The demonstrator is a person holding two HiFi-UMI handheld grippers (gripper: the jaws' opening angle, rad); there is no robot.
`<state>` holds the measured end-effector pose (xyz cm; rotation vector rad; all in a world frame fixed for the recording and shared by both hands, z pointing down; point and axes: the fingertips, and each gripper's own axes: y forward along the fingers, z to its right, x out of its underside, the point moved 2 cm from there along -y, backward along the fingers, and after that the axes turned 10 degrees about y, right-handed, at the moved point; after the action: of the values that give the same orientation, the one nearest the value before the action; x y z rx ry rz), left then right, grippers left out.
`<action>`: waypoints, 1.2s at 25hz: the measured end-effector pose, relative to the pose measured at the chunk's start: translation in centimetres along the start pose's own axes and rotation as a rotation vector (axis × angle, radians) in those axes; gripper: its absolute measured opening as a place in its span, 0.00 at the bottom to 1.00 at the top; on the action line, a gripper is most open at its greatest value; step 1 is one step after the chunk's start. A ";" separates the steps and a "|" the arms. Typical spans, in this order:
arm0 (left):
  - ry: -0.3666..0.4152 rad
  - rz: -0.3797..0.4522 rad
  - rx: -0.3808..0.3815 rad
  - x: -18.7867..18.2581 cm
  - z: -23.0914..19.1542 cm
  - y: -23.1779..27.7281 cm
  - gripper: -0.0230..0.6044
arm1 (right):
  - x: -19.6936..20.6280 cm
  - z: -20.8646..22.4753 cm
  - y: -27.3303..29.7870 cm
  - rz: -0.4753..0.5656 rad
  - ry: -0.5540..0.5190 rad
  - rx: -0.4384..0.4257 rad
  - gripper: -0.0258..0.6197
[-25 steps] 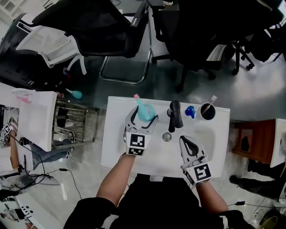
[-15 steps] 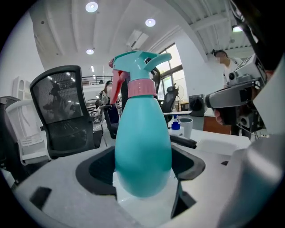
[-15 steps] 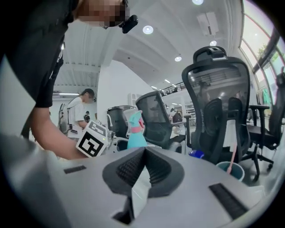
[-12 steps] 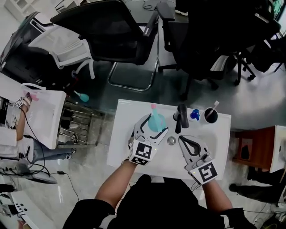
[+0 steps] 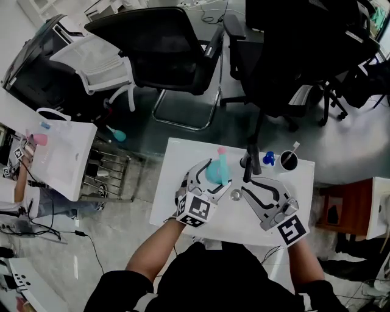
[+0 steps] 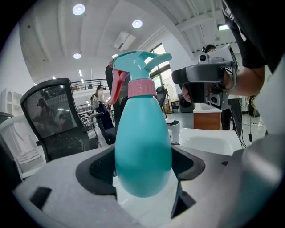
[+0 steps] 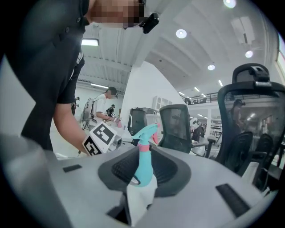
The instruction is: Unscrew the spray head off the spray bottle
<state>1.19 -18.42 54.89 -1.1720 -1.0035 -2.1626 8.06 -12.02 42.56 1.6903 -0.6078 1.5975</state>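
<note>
Bright, even light falls from round ceiling lamps (image 6: pixel 78 9); both gripper views bend strongly at the edges, with dark, blurred corners.

On the surface (image 5: pixel 173 183), near its back edge, spray bottle (image 5: pixel 217 169) between the left tongs (image 5: pixel 214 174) at the left, tap (image 5: pixel 248 162) just right of it, then a small thing (image 5: pixel 268 158) and a cup (image 5: pixel 288 161) further right, drain hole (image 5: pixel 235 195) in front of the tap, chairs (image 5: pixel 164 49) on the floor (image 5: pixel 353 140) behind the surface.
</note>
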 end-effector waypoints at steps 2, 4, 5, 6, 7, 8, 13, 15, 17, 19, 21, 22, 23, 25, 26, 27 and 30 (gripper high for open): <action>0.001 0.003 -0.002 -0.1 0.0 -0.4 0.66 | -0.2 -0.3 0.2 -0.006 0.004 -0.022 0.19; -0.001 0.011 -0.004 -0.4 0.2 -0.7 0.66 | -0.3 -0.8 0.6 -0.006 0.004 -0.041 0.23; -0.003 0.016 -0.003 -0.5 0.3 -0.9 0.66 | -0.3 -1.0 0.9 -0.005 0.006 -0.048 0.24; -0.006 0.020 -0.002 -0.7 0.4 -1.0 0.66 | -0.3 -1.3 1.1 -0.004 0.008 -0.054 0.25; -0.010 0.025 0.001 -0.9 0.5 -1.1 0.66 | -0.3 -1.6 1.4 -0.004 0.009 -0.060 0.25; -0.013 0.029 0.004 -1.1 0.7 -1.3 0.66 | -0.3 -1.8 1.6 -0.005 0.006 -0.064 0.26; -0.017 0.047 0.011 -2.0 1.6 -1.9 0.66 | -0.4 -2.7 2.6 0.003 0.006 -0.043 0.28; -0.024 0.048 0.006 -2.1 1.9 -2.1 0.66 | -0.6 -2.8 2.6 0.014 0.022 -0.019 0.29; -0.033 0.048 0.000 -2.2 2.2 -2.3 0.66 | -0.7 -2.9 2.5 0.022 0.040 0.003 0.30; -0.037 0.051 0.001 -2.3 2.5 -2.3 0.66 | -0.7 -3.1 2.5 0.026 0.061 0.014 0.30; -0.039 0.056 0.002 -2.5 2.8 -2.4 0.66 | -0.5 -3.4 2.6 0.029 0.082 0.025 0.30; -0.041 0.059 0.001 -2.7 3.0 -2.5 0.66 | -0.5 -3.6 2.7 0.035 0.095 0.036 0.31; -0.043 0.060 0.000 -2.8 3.1 -2.5 0.66 | -0.4 -3.6 2.7 0.047 0.108 0.052 0.32; -0.047 0.060 -0.004 -3.0 3.3 -2.6 0.66 | -0.3 -3.6 2.8 0.078 0.130 0.092 0.32; -0.048 0.060 -0.006 -3.1 3.4 -2.6 0.66 | -0.3 -3.6 2.8 0.091 0.142 0.113 0.32; -0.049 0.061 -0.008 -3.1 3.5 -2.6 0.66 | -0.3 -3.7 2.8 0.101 0.154 0.134 0.32; -0.055 0.062 -0.011 -3.3 3.7 -2.7 0.66 | -0.5 -3.8 2.7 0.120 0.183 0.182 0.32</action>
<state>2.85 -13.60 52.41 -1.2569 -0.9665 -2.1002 3.49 -10.91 42.50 1.6377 -0.4922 1.9181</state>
